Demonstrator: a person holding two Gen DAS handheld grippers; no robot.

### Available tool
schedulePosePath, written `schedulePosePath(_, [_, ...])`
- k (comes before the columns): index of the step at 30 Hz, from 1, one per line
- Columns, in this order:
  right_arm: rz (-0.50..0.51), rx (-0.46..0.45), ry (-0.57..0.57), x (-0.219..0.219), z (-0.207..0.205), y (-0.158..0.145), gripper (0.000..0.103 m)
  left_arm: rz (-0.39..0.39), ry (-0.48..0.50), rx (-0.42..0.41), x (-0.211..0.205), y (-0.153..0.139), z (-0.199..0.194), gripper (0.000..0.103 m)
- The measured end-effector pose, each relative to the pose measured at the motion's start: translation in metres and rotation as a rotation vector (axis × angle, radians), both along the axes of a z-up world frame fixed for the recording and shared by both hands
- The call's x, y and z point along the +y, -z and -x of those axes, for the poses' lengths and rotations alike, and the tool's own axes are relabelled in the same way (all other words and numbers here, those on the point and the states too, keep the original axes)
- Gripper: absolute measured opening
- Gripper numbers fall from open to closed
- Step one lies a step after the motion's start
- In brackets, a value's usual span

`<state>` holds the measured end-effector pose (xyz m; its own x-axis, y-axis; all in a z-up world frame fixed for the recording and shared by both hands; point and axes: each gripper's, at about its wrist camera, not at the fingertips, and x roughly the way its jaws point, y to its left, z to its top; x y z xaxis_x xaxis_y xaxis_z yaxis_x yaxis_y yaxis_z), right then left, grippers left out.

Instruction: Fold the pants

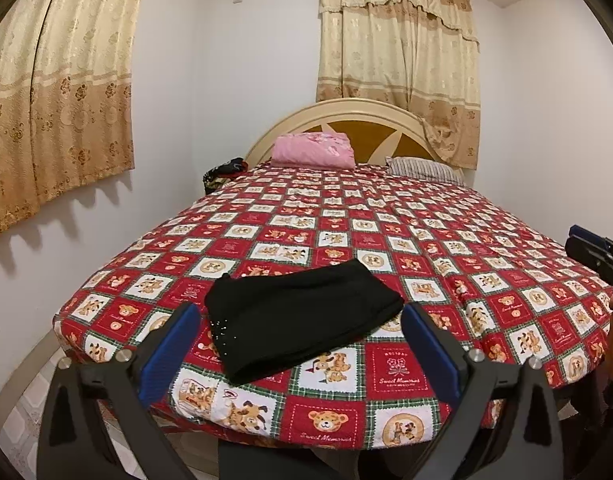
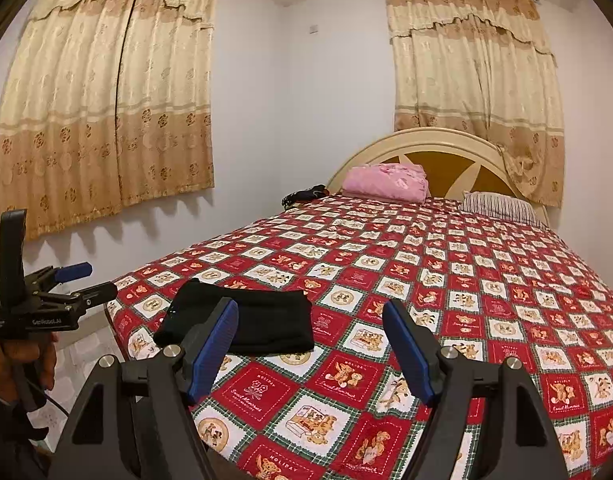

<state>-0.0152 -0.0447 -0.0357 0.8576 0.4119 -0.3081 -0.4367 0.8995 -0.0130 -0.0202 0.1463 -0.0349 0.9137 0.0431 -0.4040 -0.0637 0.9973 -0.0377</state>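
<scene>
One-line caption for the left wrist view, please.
Folded black pants lie on the bear-print bedspread, framed by the open left gripper, fingers clear of them.

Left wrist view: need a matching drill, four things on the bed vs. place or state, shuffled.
Things:
1. black pants
2. pink folded blanket
3. striped pillow
4. left gripper

Place or state:
A. by the headboard, right side
B. jaws wide, nothing between the pads
C. folded flat near the foot of the bed
D. against the headboard, middle

Pairs: 1-C, 2-D, 3-A, 4-B
</scene>
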Motion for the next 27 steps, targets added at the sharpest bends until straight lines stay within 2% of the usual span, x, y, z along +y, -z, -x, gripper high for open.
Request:
schedulePosePath(17, [-0.01,0.002,0.004,-0.0008,-0.0011,0.0016,0.076,-0.017,-0.033,0.027,0.0021,0.0044,-0.0026,0.103])
schedulePosePath(27, [-0.006,-0.003,-0.008,0.002,-0.0002,0.0027,0.076,-0.039,-0.064,0.004,0.0003,0.0028,-0.0005,0.103])
